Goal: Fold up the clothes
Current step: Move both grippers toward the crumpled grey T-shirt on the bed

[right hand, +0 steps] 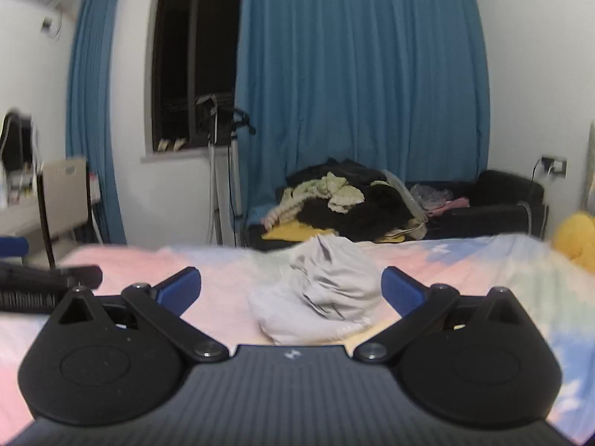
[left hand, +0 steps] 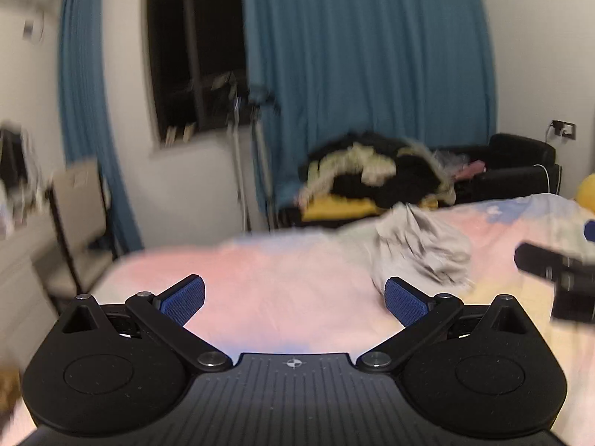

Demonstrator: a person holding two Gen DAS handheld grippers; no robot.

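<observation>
A crumpled light grey garment (right hand: pixel 319 290) lies in a heap on the pastel bed sheet (right hand: pixel 130 271). My right gripper (right hand: pixel 292 288) is open above the bed, and the heap sits just ahead between its blue pads without touching them. In the left wrist view the same garment (left hand: pixel 420 249) lies ahead to the right of my left gripper (left hand: pixel 293 295), which is open over bare pink sheet (left hand: pixel 275 290) with nothing between its fingers. The right gripper's body (left hand: pixel 557 278) shows at the right edge there; the left gripper (right hand: pixel 44 282) shows at the left edge of the right wrist view.
Beyond the bed's far edge a dark sofa (right hand: pixel 494 200) carries a pile of black, cream and yellow clothes (right hand: pixel 334 200). A tripod (right hand: pixel 223 186) stands by the window and blue curtains (right hand: pixel 353 93). A chair (right hand: pixel 63 193) is at the left, a yellow plush toy (right hand: pixel 576 238) at the right.
</observation>
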